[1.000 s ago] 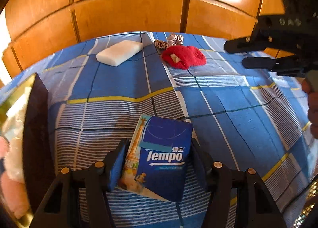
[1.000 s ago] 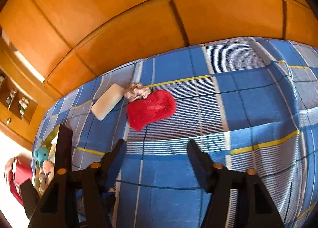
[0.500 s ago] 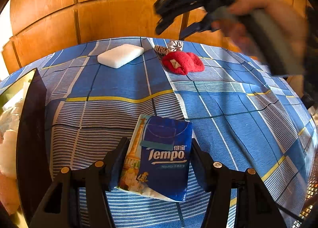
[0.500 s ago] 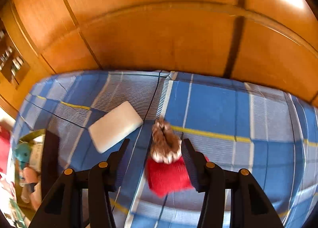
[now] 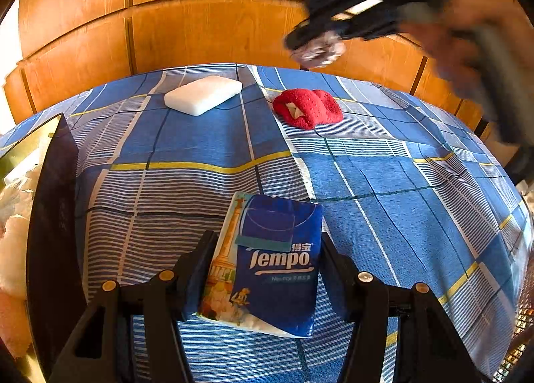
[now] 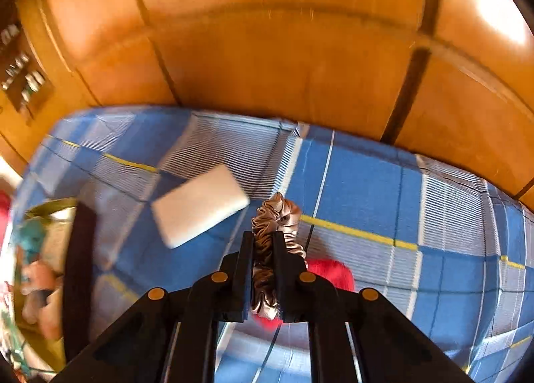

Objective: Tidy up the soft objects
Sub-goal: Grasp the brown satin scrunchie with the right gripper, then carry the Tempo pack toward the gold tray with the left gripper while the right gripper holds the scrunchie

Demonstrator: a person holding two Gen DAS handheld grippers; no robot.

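Orange wood panelling (image 5: pixel 207 29) is filling the top of both views above a blue checked bedspread (image 5: pixel 200 136), and at the left edge a dark-walled box (image 5: pixel 53 202) is holding pale, pink and teal soft toys, cut off and blurred. Lower centre, the left gripper (image 5: pixel 267 269) is clamping a blue Tempo tissue pack (image 5: pixel 270 266); the right gripper (image 6: pixel 262 249) is pinching a bunched beige scrunchie (image 6: pixel 277 216), raised above a red plush item (image 5: pixel 307 109) beside a white sponge (image 5: pixel 203 94).
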